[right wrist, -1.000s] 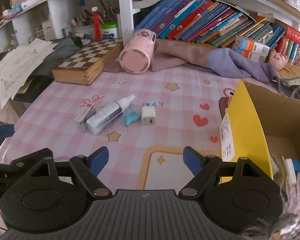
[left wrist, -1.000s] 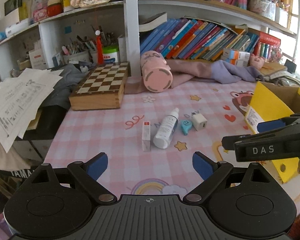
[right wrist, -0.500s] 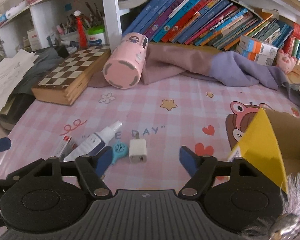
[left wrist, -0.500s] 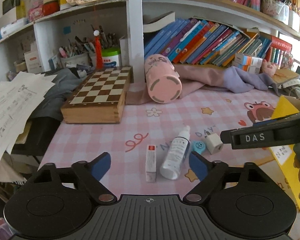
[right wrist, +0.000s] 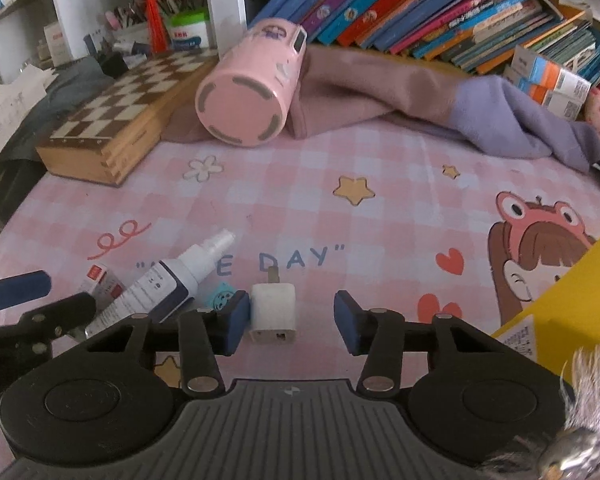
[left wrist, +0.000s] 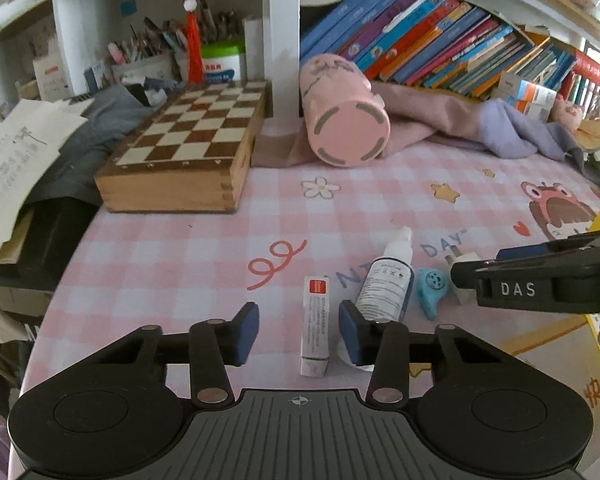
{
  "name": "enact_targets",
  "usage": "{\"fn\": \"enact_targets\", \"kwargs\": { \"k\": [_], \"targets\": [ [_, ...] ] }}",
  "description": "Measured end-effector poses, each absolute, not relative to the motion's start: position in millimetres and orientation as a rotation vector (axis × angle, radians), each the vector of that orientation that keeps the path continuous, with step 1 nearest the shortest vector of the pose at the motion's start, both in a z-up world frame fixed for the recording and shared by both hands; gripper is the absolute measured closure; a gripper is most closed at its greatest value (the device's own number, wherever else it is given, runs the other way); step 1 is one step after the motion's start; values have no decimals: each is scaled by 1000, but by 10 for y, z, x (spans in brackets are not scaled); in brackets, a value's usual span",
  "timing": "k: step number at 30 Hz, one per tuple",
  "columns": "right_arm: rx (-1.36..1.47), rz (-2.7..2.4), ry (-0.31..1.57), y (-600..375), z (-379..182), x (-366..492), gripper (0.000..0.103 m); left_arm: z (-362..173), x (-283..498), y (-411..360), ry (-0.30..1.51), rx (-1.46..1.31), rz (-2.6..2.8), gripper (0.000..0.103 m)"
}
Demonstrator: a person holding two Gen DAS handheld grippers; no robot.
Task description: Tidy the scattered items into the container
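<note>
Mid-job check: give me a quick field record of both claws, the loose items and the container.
left claw: open, straddling small white box
right claw: open, white charger plug between its fingers
spray bottle: lying flat beside the box
blue trinket: between bottle and plug
yellow box: at right edge, contents not visible
surface: pink checked mat

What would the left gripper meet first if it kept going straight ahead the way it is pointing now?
Most likely the small white box: it lies lengthwise between the open fingers of the left gripper, toward the right finger. The spray bottle lies just right of that line. Depth is hard to judge here.
</note>
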State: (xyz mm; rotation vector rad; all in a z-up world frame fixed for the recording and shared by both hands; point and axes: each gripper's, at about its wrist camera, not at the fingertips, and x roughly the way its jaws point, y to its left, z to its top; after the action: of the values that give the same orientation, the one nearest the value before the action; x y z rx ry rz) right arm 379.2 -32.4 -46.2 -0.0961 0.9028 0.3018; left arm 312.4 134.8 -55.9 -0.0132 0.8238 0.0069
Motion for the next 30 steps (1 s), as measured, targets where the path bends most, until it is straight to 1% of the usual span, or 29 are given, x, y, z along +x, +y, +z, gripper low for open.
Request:
{"fn": "enact_targets", "kwargs": {
  "k": [2, 9, 11, 14, 15, 16, 20, 30],
  "targets": [
    [-95, 304, 918, -327, -500, 3820, 62, -604, 3174, 1355, 843, -16, 3, 67],
    [-93, 301, 937, -348, -580, 3878, 64, -717, 3258, 1340, 888, -21, -12, 70],
    [-100, 302, 933, -341, -584, 3881, 65, -733, 3272, 1330, 895, -20, -16, 73],
    [-114, 304, 927, -337, -583, 3888, 79, -740, 3271, 1320, 886, -9, -15, 82],
    [-116, 306, 926, -338, -581, 3889, 79, -738, 3272, 1323, 885, -16, -21, 87],
    [-117, 308, 927, -339, -581, 3892, 79, -734, 3275, 1327, 886, -24, -27, 90],
    [-115, 307, 932, -348, -557, 3876, 79, -689, 3245, 1330, 876, -39, -33, 90],
    [-113, 318, 876, -359, -353, 3710, 79, -480, 3063, 1327, 816, -51, -42, 90]
  ]
}}
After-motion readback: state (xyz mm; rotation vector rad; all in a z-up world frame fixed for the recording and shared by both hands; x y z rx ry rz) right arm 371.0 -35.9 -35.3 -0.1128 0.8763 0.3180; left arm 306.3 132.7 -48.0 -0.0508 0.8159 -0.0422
